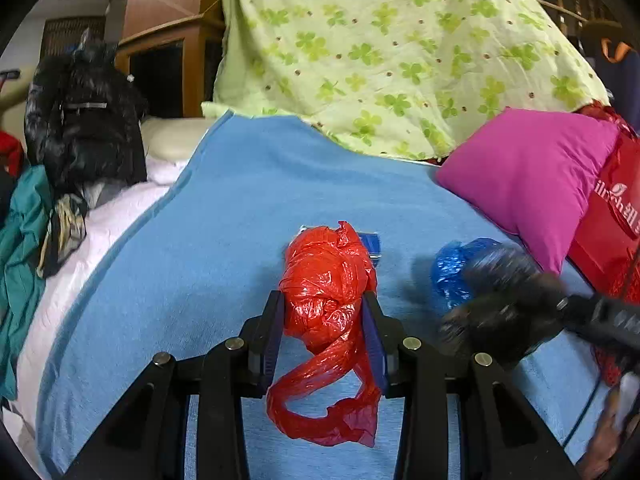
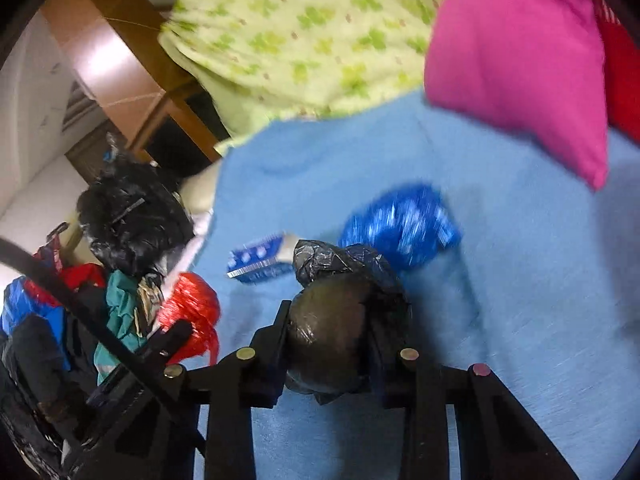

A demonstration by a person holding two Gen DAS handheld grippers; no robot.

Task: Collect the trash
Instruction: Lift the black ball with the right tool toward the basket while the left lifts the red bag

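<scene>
Our left gripper (image 1: 323, 312) clamps a knotted red plastic bag (image 1: 328, 276) between its two black fingers, both pads pressed into the crinkled film, while a loose tail of the same bag hangs below the jaws. Our right gripper (image 2: 344, 320) is clenched on a dark, rounded bundle wrapped in black plastic film (image 2: 332, 328), which fills the gap between its fingers; a twisted end of the wrap sticks out past the fingertips.

Just beyond the bundle, in the right wrist view, a crumpled blue plastic bag (image 2: 400, 228) lies on the light blue blanket (image 2: 500, 280) that covers the bed. To its left on the same blanket lies a flat blue and white packet (image 2: 260, 258). From the left wrist view we see that blue bag to the right of the red one, partly hidden by the blurred right gripper and its dark load.

A magenta cushion (image 1: 528, 176) rests at the blanket's far right edge, with a red printed carrier bag (image 1: 608, 232) against it. Behind both rises a pale green cloth with a clover print (image 1: 380, 48), draped over something bulky. Off the blanket's left edge stands a tied black plastic sack (image 1: 80, 116) beside a heap of teal and dark clothing (image 1: 24, 224).
</scene>
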